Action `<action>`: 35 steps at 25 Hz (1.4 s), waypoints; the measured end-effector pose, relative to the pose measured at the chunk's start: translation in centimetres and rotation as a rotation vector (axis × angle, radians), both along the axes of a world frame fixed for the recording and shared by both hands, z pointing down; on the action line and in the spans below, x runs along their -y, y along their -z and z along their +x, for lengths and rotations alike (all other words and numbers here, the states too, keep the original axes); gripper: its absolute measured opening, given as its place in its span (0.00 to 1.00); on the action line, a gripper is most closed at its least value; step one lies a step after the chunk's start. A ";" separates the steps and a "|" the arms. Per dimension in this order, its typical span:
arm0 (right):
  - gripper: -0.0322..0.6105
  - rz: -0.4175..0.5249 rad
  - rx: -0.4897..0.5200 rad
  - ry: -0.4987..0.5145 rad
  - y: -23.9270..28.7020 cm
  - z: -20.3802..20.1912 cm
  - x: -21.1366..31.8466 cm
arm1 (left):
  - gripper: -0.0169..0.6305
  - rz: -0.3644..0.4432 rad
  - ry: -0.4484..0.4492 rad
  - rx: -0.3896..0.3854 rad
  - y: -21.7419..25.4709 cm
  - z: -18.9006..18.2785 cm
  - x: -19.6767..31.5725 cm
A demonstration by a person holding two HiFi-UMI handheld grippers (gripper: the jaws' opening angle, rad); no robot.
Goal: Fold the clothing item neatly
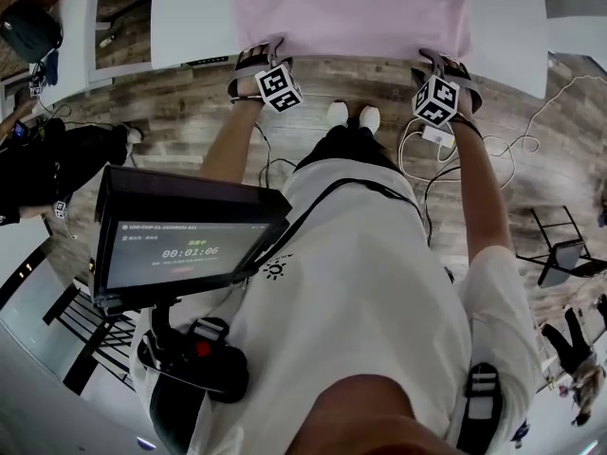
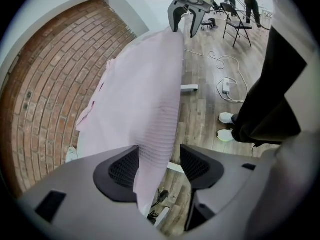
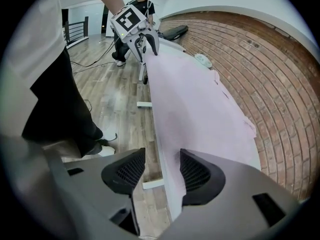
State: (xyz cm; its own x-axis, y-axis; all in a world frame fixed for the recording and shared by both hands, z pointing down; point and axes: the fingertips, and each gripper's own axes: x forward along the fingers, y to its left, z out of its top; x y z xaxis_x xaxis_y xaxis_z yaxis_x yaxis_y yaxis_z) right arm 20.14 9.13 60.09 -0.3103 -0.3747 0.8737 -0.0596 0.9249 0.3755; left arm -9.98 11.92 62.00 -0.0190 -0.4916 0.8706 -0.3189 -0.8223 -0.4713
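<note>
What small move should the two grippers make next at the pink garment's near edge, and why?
Probably close both jaws on the garment's hem. The left gripper and right gripper stand open at the table's near edge, each with the hem between its jaws, not clamped. The garment lies spread flat, so a grip seems needed before folding.
</note>
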 end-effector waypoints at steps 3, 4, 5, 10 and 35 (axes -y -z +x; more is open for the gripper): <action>0.38 -0.002 -0.008 -0.007 -0.5 0.1 0.0 | 0.40 -0.006 -0.004 -0.007 -0.6 -0.1 0.2; 0.38 0.000 -0.007 -0.012 -0.6 -0.1 -0.1 | 0.40 -0.006 -0.007 -0.014 -0.7 -0.2 0.2; 0.38 0.000 -0.005 -0.014 -0.7 -0.3 -0.2 | 0.40 -0.005 -0.010 -0.019 -0.8 -0.4 0.3; 0.38 -0.018 -0.004 -0.001 -1.4 -1.1 -1.2 | 0.40 0.004 -0.026 -0.028 -1.3 -0.7 0.3; 0.12 0.092 -0.049 0.033 -0.5 -0.3 0.7 | 0.24 -0.002 -0.092 -0.003 -0.6 -2.3 0.6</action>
